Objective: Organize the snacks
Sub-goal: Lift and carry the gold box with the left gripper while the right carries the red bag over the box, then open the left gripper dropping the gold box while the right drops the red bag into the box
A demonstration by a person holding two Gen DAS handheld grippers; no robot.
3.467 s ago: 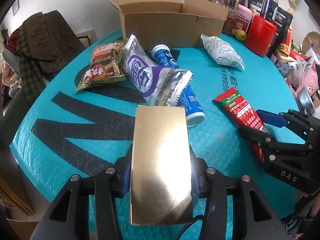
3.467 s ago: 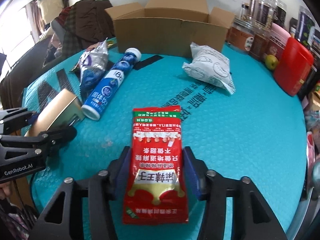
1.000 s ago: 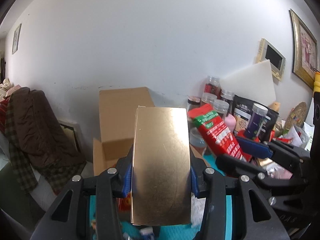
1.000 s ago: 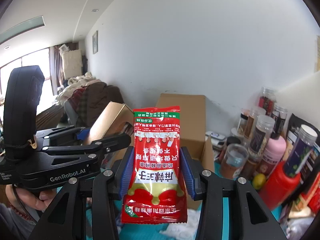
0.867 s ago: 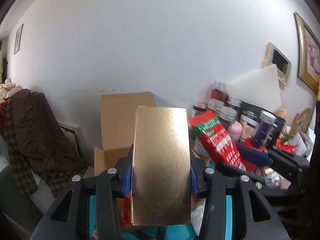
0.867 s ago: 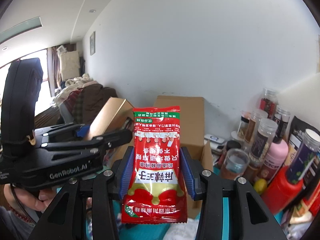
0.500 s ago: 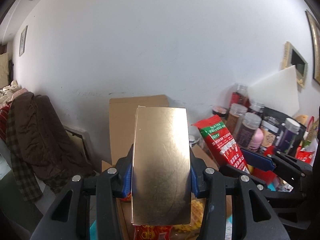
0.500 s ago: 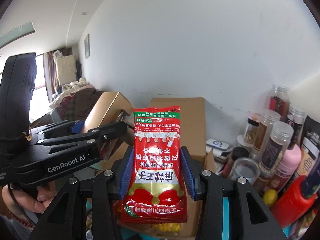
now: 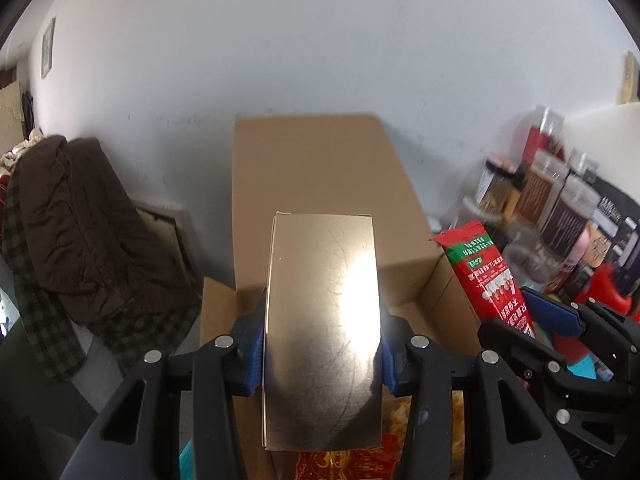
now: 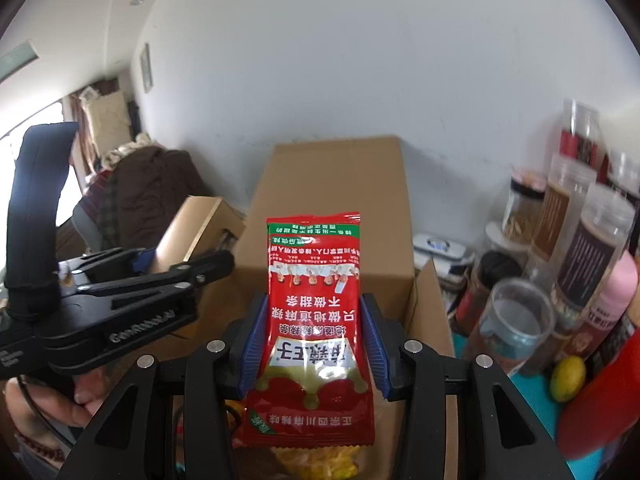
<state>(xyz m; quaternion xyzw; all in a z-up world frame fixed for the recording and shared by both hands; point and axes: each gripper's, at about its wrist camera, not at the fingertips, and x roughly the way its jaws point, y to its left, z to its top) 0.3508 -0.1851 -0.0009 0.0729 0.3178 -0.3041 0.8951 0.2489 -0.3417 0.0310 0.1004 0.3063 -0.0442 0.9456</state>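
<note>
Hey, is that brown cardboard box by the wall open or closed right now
Open. The brown cardboard box has its back flap raised against the wall, side flaps spread, and snack packets visible inside.

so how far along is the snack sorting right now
Partly done. Some snacks already lie in the cardboard box: a red and yellow pack shows at its bottom. In hand: the left gripper clamps a gold box and the right gripper a red packet, both held over the open box. Left: releasing both. Whether more snacks wait on the table is out of view.

Black hand-held gripper (image 10: 314, 332), blue pads (image 10: 252, 332)
</note>
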